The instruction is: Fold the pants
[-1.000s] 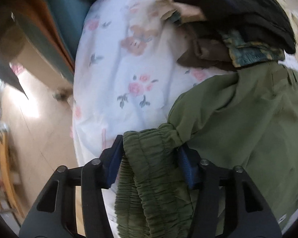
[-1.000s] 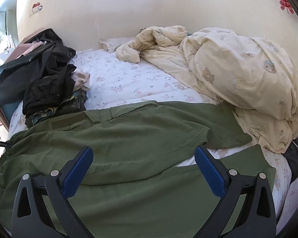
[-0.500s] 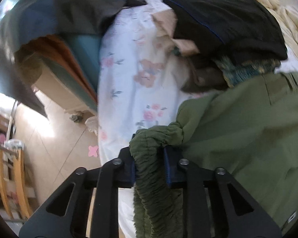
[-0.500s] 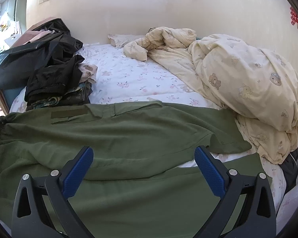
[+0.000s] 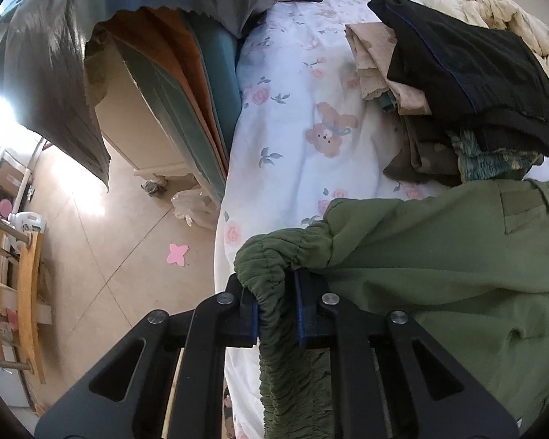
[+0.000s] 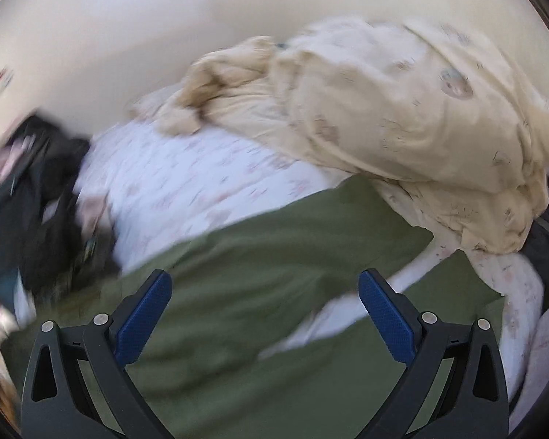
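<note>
Olive green pants (image 5: 439, 285) lie spread on a floral bed sheet (image 5: 296, 139). My left gripper (image 5: 276, 300) is shut on the gathered elastic waistband (image 5: 274, 267) at the bed's left edge. In the blurred right wrist view the pants (image 6: 267, 285) stretch across the bed, two legs parted toward the right. My right gripper (image 6: 265, 292) is open and empty, hovering above the pants' middle.
A pile of dark folded clothes (image 5: 468, 84) sits on the bed just beyond the waistband. A cream duvet (image 6: 402, 117) is heaped at the far right by the wall. Left of the bed are tiled floor (image 5: 102, 256), a cabinet (image 5: 142, 120) and a wooden chair (image 5: 14, 300).
My left gripper closed on the waistband and lifted it slightly. My right gripper, still open, swung and tilted fast, blurring its view.
</note>
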`<state>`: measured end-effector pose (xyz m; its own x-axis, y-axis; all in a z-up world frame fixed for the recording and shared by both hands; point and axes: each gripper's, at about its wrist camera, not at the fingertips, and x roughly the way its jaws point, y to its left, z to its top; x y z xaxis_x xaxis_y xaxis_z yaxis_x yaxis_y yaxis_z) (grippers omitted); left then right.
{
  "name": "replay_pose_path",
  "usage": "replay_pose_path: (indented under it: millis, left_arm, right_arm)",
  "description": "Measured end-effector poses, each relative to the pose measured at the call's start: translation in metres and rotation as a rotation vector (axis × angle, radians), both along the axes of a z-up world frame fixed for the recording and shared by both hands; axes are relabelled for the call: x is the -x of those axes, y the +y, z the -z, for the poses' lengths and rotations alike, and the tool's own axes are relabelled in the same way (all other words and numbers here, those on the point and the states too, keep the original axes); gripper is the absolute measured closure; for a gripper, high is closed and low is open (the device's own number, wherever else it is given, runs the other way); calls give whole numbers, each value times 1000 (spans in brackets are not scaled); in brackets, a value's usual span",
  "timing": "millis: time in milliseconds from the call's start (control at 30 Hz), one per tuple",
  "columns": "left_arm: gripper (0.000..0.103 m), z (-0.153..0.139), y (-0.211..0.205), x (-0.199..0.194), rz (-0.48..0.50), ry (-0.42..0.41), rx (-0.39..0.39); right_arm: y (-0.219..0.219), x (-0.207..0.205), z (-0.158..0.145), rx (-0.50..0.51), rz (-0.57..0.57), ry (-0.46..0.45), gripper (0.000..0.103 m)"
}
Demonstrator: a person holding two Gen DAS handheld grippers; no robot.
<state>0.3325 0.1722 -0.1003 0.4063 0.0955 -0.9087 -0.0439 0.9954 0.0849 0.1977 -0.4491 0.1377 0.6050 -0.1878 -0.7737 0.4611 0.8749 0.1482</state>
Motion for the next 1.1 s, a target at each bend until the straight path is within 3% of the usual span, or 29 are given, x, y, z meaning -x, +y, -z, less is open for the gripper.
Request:
replay_pose_path:
  millis: [133,200,300,333,400,633,700,800,833,867,900,933,1100]
  left_arm:
    - [91,0,0,-1,-2,1,4]
    - [91,3,0,-3,7,3,1]
    - [91,6,1,-2,19,6,-3]
    - [91,7,0,-2,24,5,-9]
    - [91,9,-2,-2,36,6,-22]
    - [91,13,-3,-5,52,19,-43]
    - [91,14,-1,-5,49,24,-26]
    - [92,14,1,-5,52,20,-22]
    - [92,14,0,-4,56,19,-28]
    - [92,14,-1,-4,58,18,-31]
    - [92,13,-1,-5,56,15,-28]
    - [92,12,0,-5,53,12,-25]
    - [93,4,2,-5,47,-15,-18]
  right_arm:
    - [-88,-61,24,-130,112,99,0]
    - [-123,-92,44,-140,124,182,2]
    - [-161,-136,85,-135,117,332,13]
    - [-167,-148,100,-134,133,361,26]
    - [-180,-166,129,-185,178,409,30]
    - [-187,-204,199,-227,268,463,32]
    - [-191,-215,215,-198,267,496,39]
    - [-190,-227,223,-145,242,475,48]
    - [-190,-231,230,-134,223,489,56]
    - [-189,-233,234,-123,207,495,82]
    - [-189,-234,233,-106,194,485,96]
    - [-188,-234,230,-101,182,461,103]
    - [-184,-245,198,-27,103,374,103]
